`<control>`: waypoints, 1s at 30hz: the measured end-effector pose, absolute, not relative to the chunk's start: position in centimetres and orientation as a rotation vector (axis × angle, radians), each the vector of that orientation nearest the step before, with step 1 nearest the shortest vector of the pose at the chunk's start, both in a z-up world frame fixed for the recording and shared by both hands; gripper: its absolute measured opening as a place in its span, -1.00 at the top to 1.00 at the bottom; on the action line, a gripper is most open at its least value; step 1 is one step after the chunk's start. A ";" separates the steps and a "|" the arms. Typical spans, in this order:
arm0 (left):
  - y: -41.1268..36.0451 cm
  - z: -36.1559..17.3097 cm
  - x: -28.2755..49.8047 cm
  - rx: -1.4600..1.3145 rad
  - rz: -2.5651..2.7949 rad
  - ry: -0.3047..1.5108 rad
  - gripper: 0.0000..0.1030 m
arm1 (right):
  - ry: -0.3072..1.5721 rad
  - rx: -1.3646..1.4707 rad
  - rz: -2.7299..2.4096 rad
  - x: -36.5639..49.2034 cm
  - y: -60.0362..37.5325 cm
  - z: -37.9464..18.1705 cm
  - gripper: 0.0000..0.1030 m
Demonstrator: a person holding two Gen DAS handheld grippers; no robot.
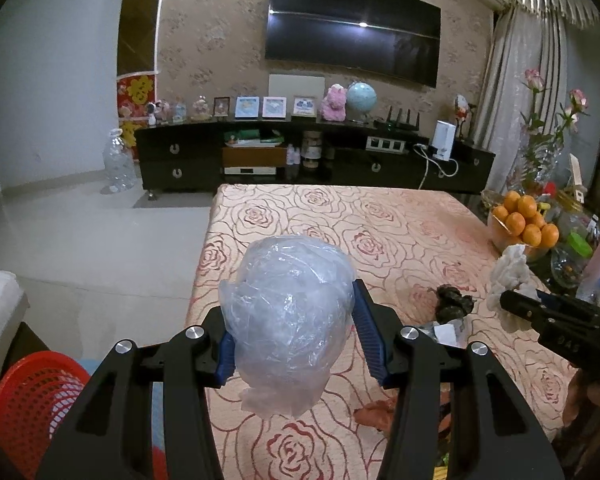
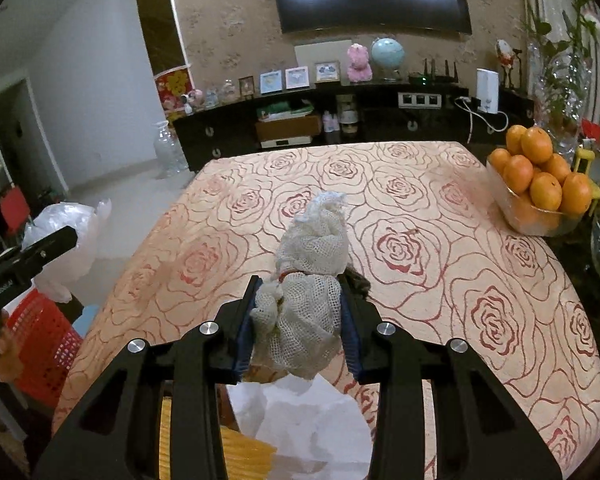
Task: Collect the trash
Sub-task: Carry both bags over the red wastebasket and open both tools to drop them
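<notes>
Table (image 1: 400, 216) under a peach cloth with a red rose pattern; all places below taken from it. Beyond its far edge: dark TV cabinet (image 1: 188, 160) with framed pictures, a pink plush toy (image 1: 334, 103) and a globe (image 1: 362, 96); wall TV (image 1: 352, 28) above. Glass bowl of oranges (image 2: 540, 184) at the table's right edge. Red mesh basket (image 1: 32, 404) on the floor off the near left corner.

Writing: white characters on the right gripper's body, seen from the left camera, too blurred to read.

Left gripper (image 1: 290, 332) raised over the table's near left part, pinching a crumpled clear plastic bag (image 1: 288, 320). Right gripper (image 2: 298, 320) over the near middle, clamped on a wad of white mesh cloth (image 2: 312, 280). Dark scrap (image 1: 454, 304) and white paper (image 2: 312, 424) lie on the cloth.
</notes>
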State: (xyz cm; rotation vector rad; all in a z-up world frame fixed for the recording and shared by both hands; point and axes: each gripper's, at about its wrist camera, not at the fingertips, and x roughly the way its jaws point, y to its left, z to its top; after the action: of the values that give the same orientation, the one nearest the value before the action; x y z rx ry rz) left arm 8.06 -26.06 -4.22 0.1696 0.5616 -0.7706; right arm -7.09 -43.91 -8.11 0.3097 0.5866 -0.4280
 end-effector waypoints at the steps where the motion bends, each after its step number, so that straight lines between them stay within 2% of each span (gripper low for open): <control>1: -25.7 -4.1 8.0 0.171 -0.764 0.555 0.07 | 0.586 0.307 -0.425 -7.0 -43.7 -8.1 0.31; 13: -21.2 -3.0 8.1 0.148 -0.673 0.521 0.07 | 0.569 0.262 -0.387 -6.1 -41.7 -7.3 0.31; 30: -9.6 -2.5 8.9 0.112 -0.401 0.522 0.07 | 0.563 0.181 -0.212 -1.9 -34.5 -5.1 0.31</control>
State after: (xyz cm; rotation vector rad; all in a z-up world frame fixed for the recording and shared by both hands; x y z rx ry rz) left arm 8.86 -9.57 -2.51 0.1117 0.5222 -0.4014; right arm -1.87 -34.52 -5.12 0.1806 0.5630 -0.2118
